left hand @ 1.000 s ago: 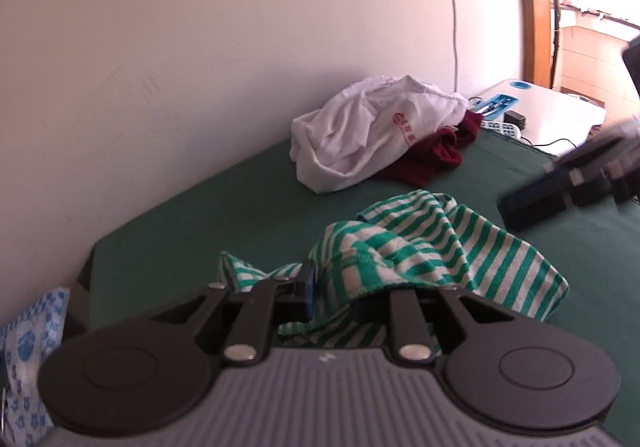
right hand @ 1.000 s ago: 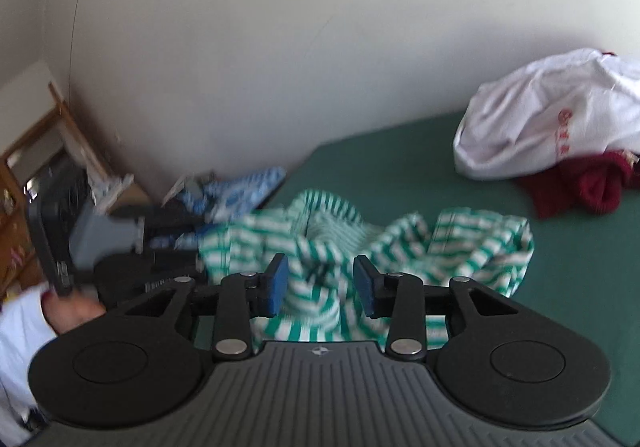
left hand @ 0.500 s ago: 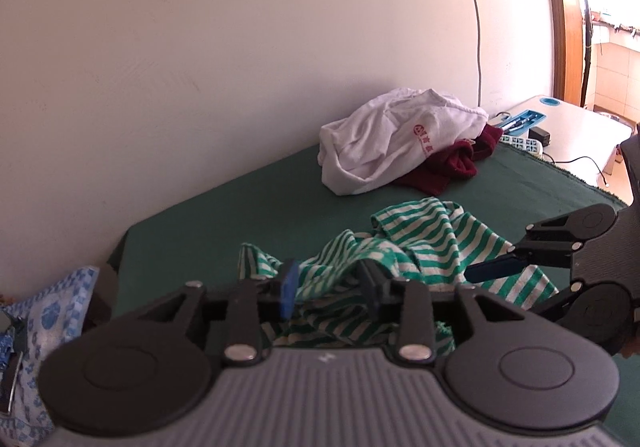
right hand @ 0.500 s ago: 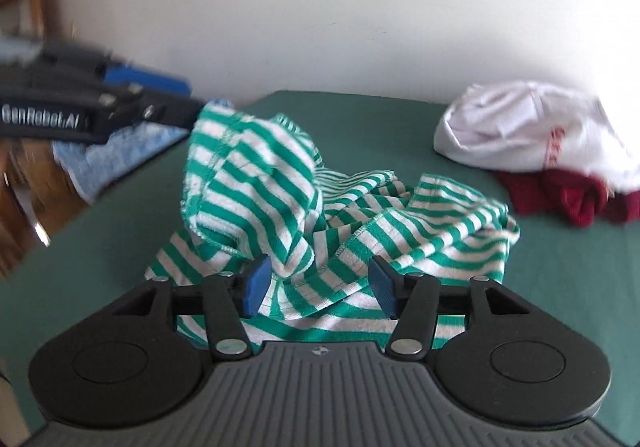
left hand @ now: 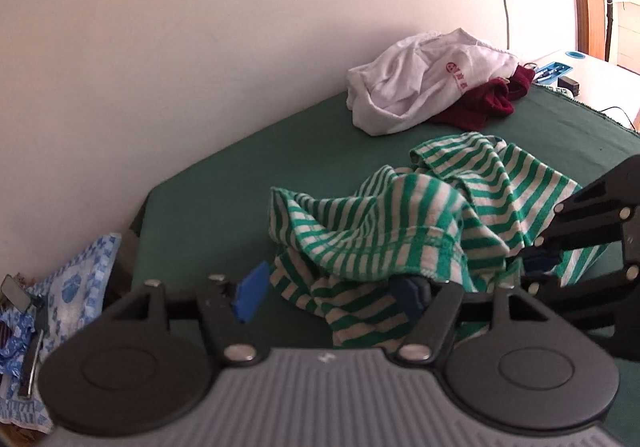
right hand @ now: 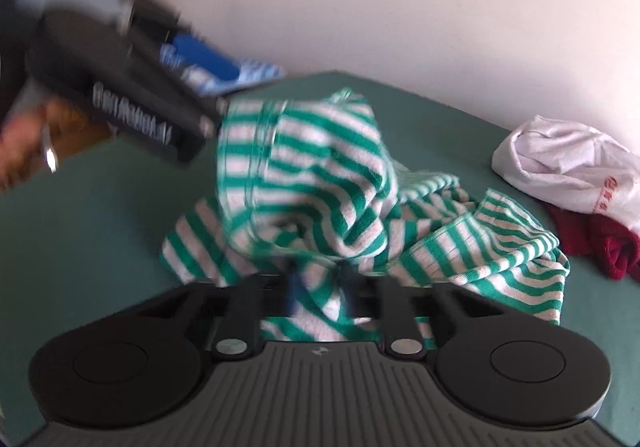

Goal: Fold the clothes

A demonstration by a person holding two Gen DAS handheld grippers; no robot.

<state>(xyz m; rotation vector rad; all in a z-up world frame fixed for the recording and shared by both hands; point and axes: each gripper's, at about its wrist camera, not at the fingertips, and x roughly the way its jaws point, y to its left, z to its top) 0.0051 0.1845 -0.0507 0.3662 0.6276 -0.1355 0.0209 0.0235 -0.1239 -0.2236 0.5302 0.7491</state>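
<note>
A green-and-white striped shirt (left hand: 432, 231) lies crumpled on the green bed (left hand: 248, 183), one fold lifted into a peak. The left gripper (left hand: 332, 293) has its jaws spread wide, with shirt fabric draped between and over the right-hand one, not pinched. The right gripper (right hand: 318, 289) sits with its blue pads close together around a bunch of the same shirt (the view is blurred, so whether it truly clamps the cloth I cannot tell). Further back against the wall lie a white garment (left hand: 424, 87) and a dark red garment (left hand: 484, 103), touching.
</note>
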